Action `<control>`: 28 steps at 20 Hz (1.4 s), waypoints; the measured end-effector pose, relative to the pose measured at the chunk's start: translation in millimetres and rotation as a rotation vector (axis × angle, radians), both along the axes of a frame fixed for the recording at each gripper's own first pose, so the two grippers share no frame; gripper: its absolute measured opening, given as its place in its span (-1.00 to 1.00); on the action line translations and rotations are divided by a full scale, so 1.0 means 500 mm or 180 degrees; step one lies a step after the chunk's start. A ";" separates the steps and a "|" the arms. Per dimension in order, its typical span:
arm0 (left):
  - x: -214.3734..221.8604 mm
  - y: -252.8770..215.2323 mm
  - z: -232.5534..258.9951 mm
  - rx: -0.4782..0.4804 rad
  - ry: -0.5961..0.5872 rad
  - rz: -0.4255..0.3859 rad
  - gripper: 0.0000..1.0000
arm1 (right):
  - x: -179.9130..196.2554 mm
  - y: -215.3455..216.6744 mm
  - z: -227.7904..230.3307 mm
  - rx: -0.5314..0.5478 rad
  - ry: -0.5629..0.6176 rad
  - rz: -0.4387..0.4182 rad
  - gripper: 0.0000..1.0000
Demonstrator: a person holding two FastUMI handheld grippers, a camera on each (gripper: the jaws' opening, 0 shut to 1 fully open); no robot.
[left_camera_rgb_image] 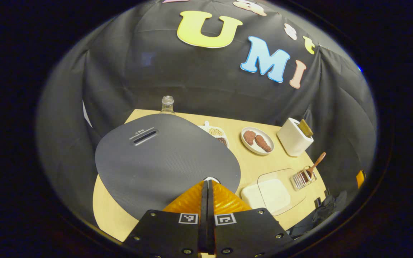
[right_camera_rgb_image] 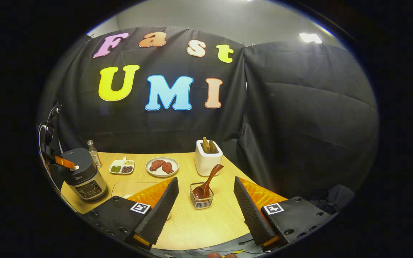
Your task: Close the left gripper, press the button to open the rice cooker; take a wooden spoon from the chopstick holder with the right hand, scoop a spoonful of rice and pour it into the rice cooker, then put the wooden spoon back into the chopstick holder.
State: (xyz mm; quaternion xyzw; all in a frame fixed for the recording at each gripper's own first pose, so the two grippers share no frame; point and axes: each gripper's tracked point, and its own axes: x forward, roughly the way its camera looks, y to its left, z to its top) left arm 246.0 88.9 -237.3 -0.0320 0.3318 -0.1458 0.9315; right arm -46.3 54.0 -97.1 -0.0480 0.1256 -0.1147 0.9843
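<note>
Left gripper (left_camera_rgb_image: 206, 181): its two orange fingers are pressed flat together with nothing between them, and the tips sit at the small pale button (left_camera_rgb_image: 212, 178) on the front edge of the rice cooker's lid; contact looks likely from the left gripper view, though I cannot be sure it is pressing.
Left gripper from across the surface (right_camera_rgb_image: 65, 162): in the right gripper view an orange finger reaches over the cooker's top toward the white button.
Rice cooker (right_camera_rgb_image: 82, 172): stands at the left end of the wooden surface (right_camera_rgb_image: 192, 222), dark lid down, control panel facing forward.
Right gripper (right_camera_rgb_image: 205, 200): fingers spread wide apart, holding nothing, poised above the surface with the chopstick holder lying between them farther off.
Chopstick holder (right_camera_rgb_image: 201, 200): a small wire basket, upright, near the middle of the surface.
Wooden spoon (right_camera_rgb_image: 208, 182): bowl down inside the holder, handle leaning up and to the right.
Rice (left_camera_rgb_image: 269, 193): a white tray of it under a clear lid, beside the cooker and just next to the holder in the left gripper view.
White container (right_camera_rgb_image: 208, 161): behind the holder, with brownish sticks standing in it.
Plate (right_camera_rgb_image: 162, 167): two brown pieces on it, left of the white container.
Divided dish (right_camera_rgb_image: 122, 167): beans or grains in its compartments, beside the plate.
Bottle (right_camera_rgb_image: 93, 154): clear, standing just behind the cooker.
</note>
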 end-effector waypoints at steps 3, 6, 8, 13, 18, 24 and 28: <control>-0.004 -0.002 -0.009 0.0083 0.0089 -0.0017 -0.94 | -0.007 -0.019 -0.007 0.0014 0.0016 -0.0027 0.94; -0.002 -0.004 -0.007 0.0111 0.0118 0.0004 -0.94 | 0.006 -0.030 -0.010 0.0098 0.0027 -0.0014 0.96; -0.001 -0.005 -0.005 0.0143 0.0067 0.0088 -0.94 | 0.022 -0.039 -0.012 0.0085 0.0042 0.0048 0.96; -0.021 0.000 0.082 0.0252 -0.0287 0.0568 -0.95 | 0.093 -0.060 0.000 0.0184 -0.0006 0.0290 0.94; -0.050 0.042 0.285 0.0349 -0.1166 0.1177 -0.94 | 0.152 -0.077 -0.023 0.0323 0.0097 0.0517 0.96; -0.155 0.027 0.417 0.0271 -0.1837 0.1389 -0.77 | 0.227 -0.103 -0.018 0.0515 0.0119 0.0659 0.94; -0.208 0.004 0.427 0.0363 -0.2058 0.1480 0.59 | 0.276 -0.121 -0.025 0.0584 0.0163 0.0701 0.92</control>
